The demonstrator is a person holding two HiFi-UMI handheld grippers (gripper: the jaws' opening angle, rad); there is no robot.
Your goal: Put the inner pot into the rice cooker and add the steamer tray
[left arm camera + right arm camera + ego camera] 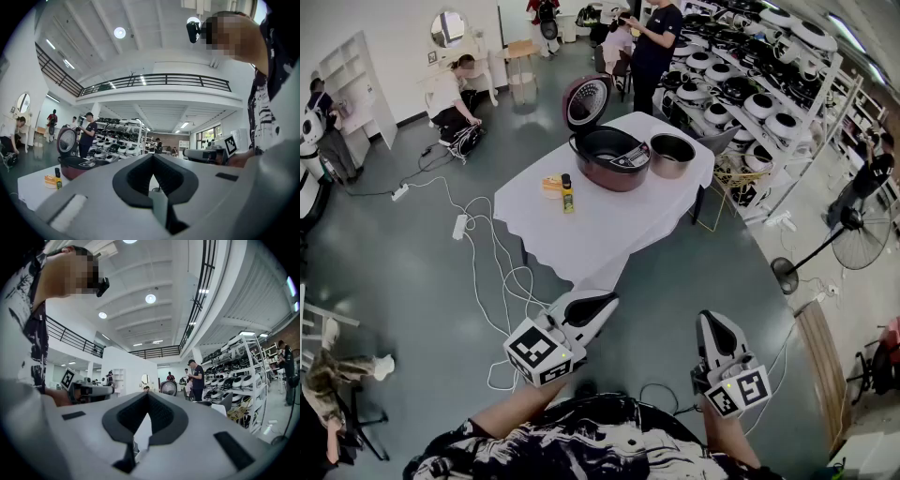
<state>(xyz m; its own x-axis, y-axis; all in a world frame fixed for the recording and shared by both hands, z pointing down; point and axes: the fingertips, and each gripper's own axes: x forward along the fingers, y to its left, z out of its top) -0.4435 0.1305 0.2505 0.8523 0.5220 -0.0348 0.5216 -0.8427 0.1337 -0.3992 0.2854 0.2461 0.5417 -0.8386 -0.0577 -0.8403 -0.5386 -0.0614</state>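
Closest to you, your left gripper (602, 303) and right gripper (710, 321) hang level over the grey floor (412, 281), side by side, apart from each other and well short of the table. Both are clenched and empty: in each gripper view the two jaws meet at their tips with nothing between them.

Ahead of your left gripper, white cables (502, 281) loop across the floor toward a power strip (459, 226).

Farther on stands the table (581, 244) under a white cloth. On its near left part a small yellow bottle (567, 194) with a dark cap stands upright, just beside a flat yellow item (551, 186). Behind them sits the dark red rice cooker (614, 159) with its lid (586, 101) raised. The inner pot (672, 155) stands on the cloth just to the right of the cooker, outside it, upright with its mouth up.

Beyond the table, shelves (750, 84) on the right hold many white cookers, and a person in a dark shirt (656, 47) stands near them. A floor fan (861, 242) stands at the far right.
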